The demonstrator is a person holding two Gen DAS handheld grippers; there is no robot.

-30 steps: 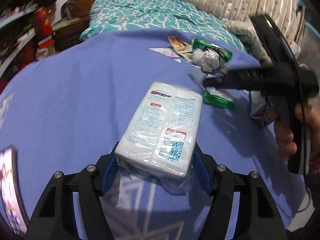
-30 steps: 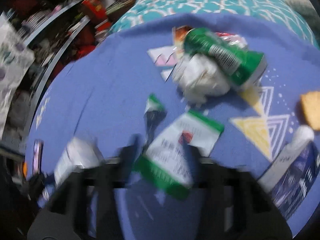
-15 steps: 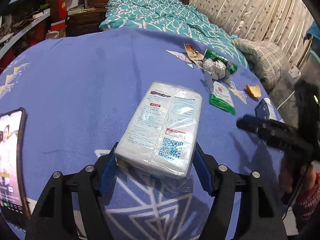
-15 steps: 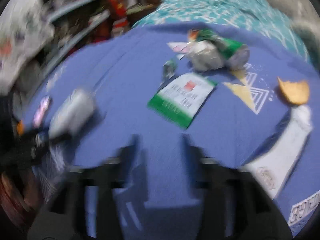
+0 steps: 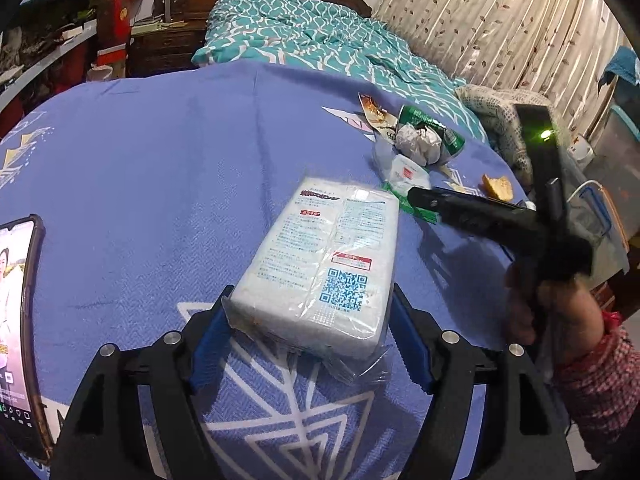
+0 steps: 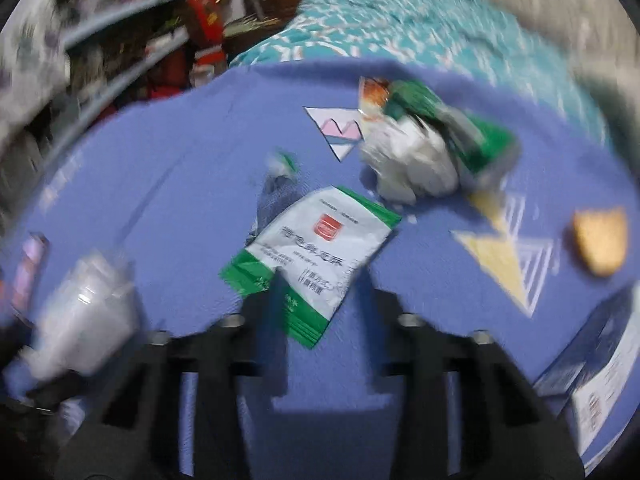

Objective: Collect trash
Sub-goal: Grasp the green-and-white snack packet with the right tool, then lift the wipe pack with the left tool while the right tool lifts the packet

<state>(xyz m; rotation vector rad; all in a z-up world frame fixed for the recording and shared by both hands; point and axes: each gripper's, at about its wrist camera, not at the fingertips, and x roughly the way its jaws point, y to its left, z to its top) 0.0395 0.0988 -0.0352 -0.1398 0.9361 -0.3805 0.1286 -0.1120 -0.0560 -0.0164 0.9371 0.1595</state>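
Over at the far left of the left wrist view, a phone (image 5: pixel 18 320) with a lit screen lies flat on the blue patterned tablecloth (image 5: pixel 152 168). Next, at the bottom centre, the left gripper (image 5: pixel 310 338) is clenched on a white plastic-wrapped pack (image 5: pixel 326 264), its blue pads pressed to the pack's two long sides while the jaws ease slightly wider; the pack's far end tilts up over the cloth. Beyond it, toward the right, the trash sits in a loose cluster: a crumpled white paper ball (image 5: pixel 418 145) touching a crushed green can (image 5: pixel 434 130), with a torn snack wrapper (image 5: pixel 372 108) just behind them. A green-and-white sachet (image 6: pixel 316 256) lies flat nearer the table's edge, and a piece of bread (image 5: pixel 498 187) rests to its right. Further right, a hand (image 5: pixel 552 304) in a red patterned sleeve holds the right gripper (image 6: pixel 324 300), which reaches over the sachet. In the blurred right wrist view its jaws are closing, the left finger (image 6: pixel 276 292) overlapping the sachet's near corner, though the blur hides whether the pads press on it. At the far right a blue-and-white box (image 6: pixel 600 376) sits at the cloth's edge.
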